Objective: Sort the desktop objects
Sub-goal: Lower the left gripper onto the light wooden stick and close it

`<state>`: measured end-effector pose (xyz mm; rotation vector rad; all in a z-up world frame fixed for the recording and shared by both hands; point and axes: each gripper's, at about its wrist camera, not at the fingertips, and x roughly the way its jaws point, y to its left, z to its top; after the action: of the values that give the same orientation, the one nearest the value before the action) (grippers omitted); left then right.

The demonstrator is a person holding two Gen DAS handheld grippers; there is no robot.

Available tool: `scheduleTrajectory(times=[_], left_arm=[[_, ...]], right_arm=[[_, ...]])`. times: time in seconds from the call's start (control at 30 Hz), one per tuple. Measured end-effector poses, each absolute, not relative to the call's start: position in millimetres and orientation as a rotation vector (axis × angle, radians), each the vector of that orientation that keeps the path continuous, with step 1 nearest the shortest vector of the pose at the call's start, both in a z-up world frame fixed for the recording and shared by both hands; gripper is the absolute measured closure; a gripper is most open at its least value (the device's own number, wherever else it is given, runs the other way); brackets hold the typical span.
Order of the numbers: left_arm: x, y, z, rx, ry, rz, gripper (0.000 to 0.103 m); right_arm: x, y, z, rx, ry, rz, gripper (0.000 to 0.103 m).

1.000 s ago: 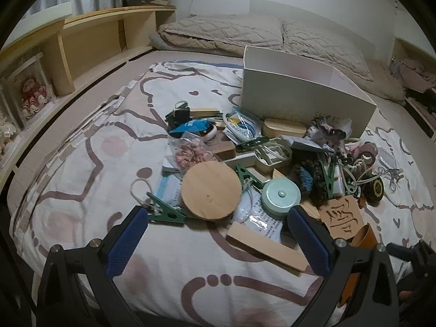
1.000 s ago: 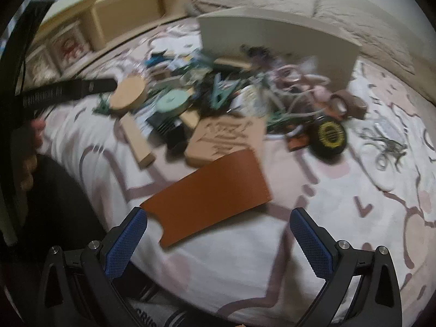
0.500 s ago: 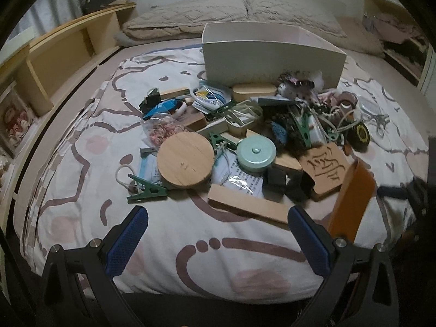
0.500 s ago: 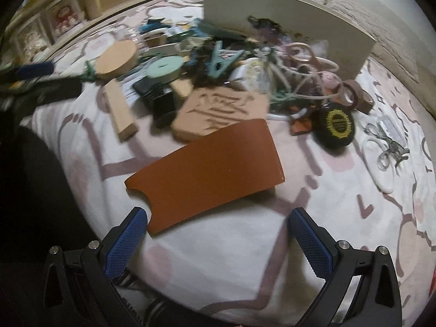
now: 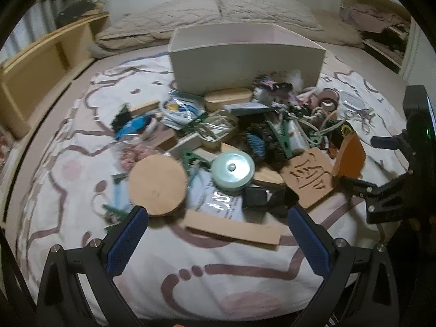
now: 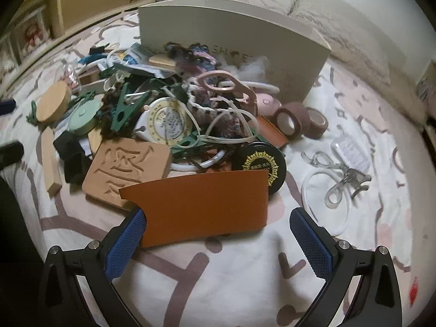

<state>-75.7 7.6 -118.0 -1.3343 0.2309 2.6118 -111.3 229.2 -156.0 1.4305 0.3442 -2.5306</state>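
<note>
A heap of small desktop objects lies on a patterned bed sheet in front of a white box (image 5: 245, 57) (image 6: 218, 27). My left gripper (image 5: 216, 215) is open and low over the sheet, with a flat wooden strip (image 5: 231, 230) between its fingers. Just beyond are a round wooden lid (image 5: 158, 185) and a mint green lid (image 5: 233, 170). My right gripper (image 6: 218, 214) is open around an orange leather sheet (image 6: 199, 204) (image 5: 351, 158), whose lower left corner meets the left pad (image 6: 125, 241). A carved wooden block (image 6: 128, 166) lies behind the sheet.
A black round tin (image 6: 260, 163), brown tape rolls (image 6: 290, 121), a white ring (image 6: 308, 199) and clear clips (image 6: 338, 188) lie right of the heap. Green clothespins (image 6: 125, 111) and cords tangle in the middle. A wooden shelf (image 5: 41, 62) runs along the bed's left side.
Both grippers have moved forward toward the heap. The orange sheet, ahead of the right gripper before, now sits between its fingers. The wooden strip has come between the left fingers.
</note>
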Motion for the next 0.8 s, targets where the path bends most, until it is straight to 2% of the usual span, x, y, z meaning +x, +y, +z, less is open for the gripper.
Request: scheduleTrajectory(times=[0.23, 0.47, 0.63, 0.8], left_arm=[[-92, 13, -134, -1.350, 0.224, 2.514, 0.000], [-106, 3, -148, -1.399, 0.041, 2.423, 0.000], [-98, 5, -149, -1.387, -0.093, 2.285, 0.000], [-85, 14, -149, -1.380, -0.054, 2.269, 0.000]], right_arm=[[-123, 257, -160, 1.494, 0.109, -2.585, 0.000], [-122, 278, -158, 1.483, -0.188, -2.558, 0.000], [-125, 286, -158, 1.487, -0.271, -2.564, 0.000], [-127, 291, -162, 1.502, -0.297, -2.566, 0.000]])
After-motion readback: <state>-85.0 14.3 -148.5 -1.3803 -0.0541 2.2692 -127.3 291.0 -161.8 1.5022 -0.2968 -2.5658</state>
